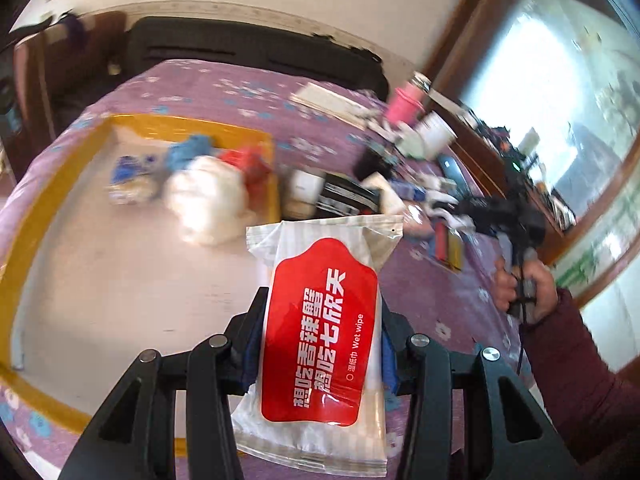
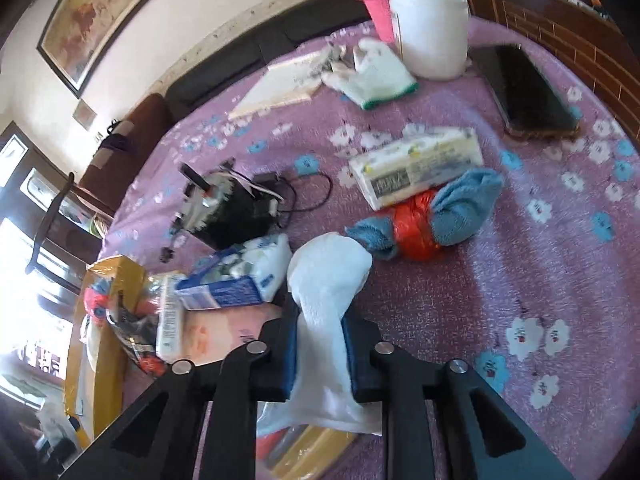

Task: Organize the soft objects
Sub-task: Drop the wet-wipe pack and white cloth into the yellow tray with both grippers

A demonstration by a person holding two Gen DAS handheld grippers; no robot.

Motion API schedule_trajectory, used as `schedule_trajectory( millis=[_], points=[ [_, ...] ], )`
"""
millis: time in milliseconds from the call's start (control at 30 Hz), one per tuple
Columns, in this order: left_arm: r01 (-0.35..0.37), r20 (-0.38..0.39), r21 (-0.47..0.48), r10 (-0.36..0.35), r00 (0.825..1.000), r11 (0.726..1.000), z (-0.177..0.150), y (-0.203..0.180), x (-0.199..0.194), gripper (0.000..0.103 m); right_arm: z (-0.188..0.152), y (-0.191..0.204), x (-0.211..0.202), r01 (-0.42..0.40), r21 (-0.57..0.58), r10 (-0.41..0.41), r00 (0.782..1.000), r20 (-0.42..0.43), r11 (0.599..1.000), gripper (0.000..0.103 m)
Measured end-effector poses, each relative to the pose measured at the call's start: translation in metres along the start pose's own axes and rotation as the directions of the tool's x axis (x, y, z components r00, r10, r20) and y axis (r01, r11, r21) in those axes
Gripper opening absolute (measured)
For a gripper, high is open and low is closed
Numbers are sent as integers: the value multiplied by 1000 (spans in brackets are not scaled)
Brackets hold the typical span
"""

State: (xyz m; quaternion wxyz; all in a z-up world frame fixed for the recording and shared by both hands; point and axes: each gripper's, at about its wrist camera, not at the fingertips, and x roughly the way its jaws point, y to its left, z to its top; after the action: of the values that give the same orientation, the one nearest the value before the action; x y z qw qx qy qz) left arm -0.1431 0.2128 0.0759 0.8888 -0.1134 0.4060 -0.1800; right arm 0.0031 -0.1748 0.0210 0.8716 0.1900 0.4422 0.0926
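Purple cloth printed with white and blue flowers (image 2: 540,240) covers the counter, with a dark sofa and a pale wall behind it. Between the fingers of the left gripper (image 1: 320,344) sits a flat plastic pack of wet wipes with a red label (image 1: 320,328), clenched from both sides and carried above the near edge of a shallow cardboard box with yellow-taped rims (image 1: 72,184). Inside that box, toward its far edge, lie a white crumpled plastic bag (image 1: 208,196), a red bag and a blue cloth, all blurred. The right gripper (image 2: 322,344) has its fingers pressed onto a white soft tissue or cloth (image 2: 324,300), which hangs out below them. Just beyond it on the counter lie a blue towel bundled with an orange-red plastic bag (image 2: 424,220), touching a wrapped pack of paper tissues (image 2: 416,168). A white knit glove with a green cuff (image 2: 372,76) rests nearer the far edge, beside a white tub (image 2: 432,28) and a pink bottle (image 2: 376,4).
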Motion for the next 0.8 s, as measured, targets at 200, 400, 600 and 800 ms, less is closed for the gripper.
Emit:
schedule_trajectory(
  millis=[200, 400, 600, 800],
  points=[
    [-27, 52, -132, 34, 998, 991, -1, 47, -23, 46, -4, 8, -28, 7, -29, -5, 999, 46, 1000, 16],
    [-54, 72, -208, 70, 995, 977, -11, 79, -38, 46, -7, 10, -46, -52, 5, 51, 997, 52, 999, 16],
    [-69, 32, -303, 82, 996, 951, -1, 115, -34, 46, -11, 65, -45, -120, -77, 122, 992, 20, 990, 16],
    [-138, -21, -316, 138, 990, 939, 28, 137, -13, 46, -17, 147, -19, -184, -185, 179, 983, -46, 965, 16]
  ],
)
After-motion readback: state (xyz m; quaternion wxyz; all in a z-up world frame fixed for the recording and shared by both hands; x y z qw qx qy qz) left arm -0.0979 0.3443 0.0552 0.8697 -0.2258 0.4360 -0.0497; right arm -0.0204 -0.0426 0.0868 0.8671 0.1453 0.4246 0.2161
